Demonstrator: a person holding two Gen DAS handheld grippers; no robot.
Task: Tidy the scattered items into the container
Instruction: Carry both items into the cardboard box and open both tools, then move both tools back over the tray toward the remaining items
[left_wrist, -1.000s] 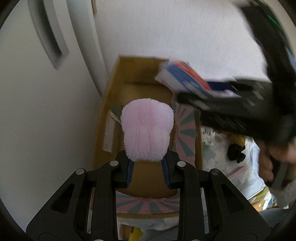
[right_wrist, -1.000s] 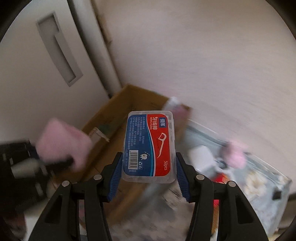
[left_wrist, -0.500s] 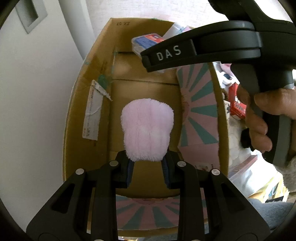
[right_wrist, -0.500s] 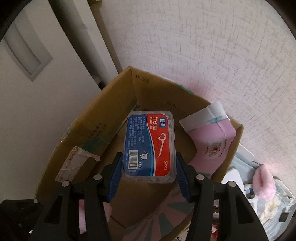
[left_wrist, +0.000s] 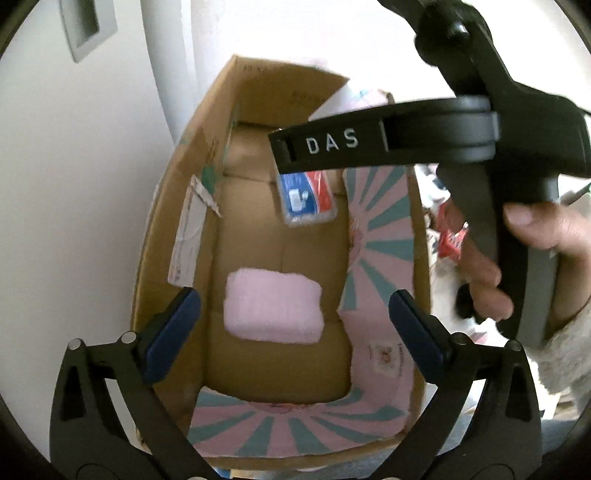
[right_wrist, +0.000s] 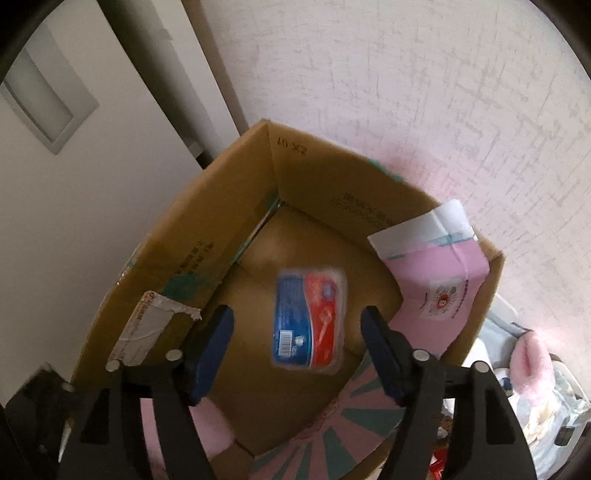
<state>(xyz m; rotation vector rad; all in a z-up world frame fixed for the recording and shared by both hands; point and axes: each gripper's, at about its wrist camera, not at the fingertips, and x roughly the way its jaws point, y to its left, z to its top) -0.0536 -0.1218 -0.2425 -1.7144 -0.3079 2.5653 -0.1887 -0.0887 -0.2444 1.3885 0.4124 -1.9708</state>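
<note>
An open cardboard box stands against the wall. A pink fluffy pad lies on its floor, its edge also showing in the right wrist view. A blue and red floss-pick packet, blurred, is inside the box. My left gripper is open and empty above the pad. My right gripper is open and empty above the packet; its body reaches over the box in the left wrist view.
Pink and teal striped flaps line the box's right and near sides. A pink package leans in the far right corner. A white cabinet door is at left. Clutter with a pink fluffy item lies right of the box.
Both grippers have opened. The pink pad has dropped from my left gripper onto the box floor, and the floss packet has left my right gripper and dropped into the box.
</note>
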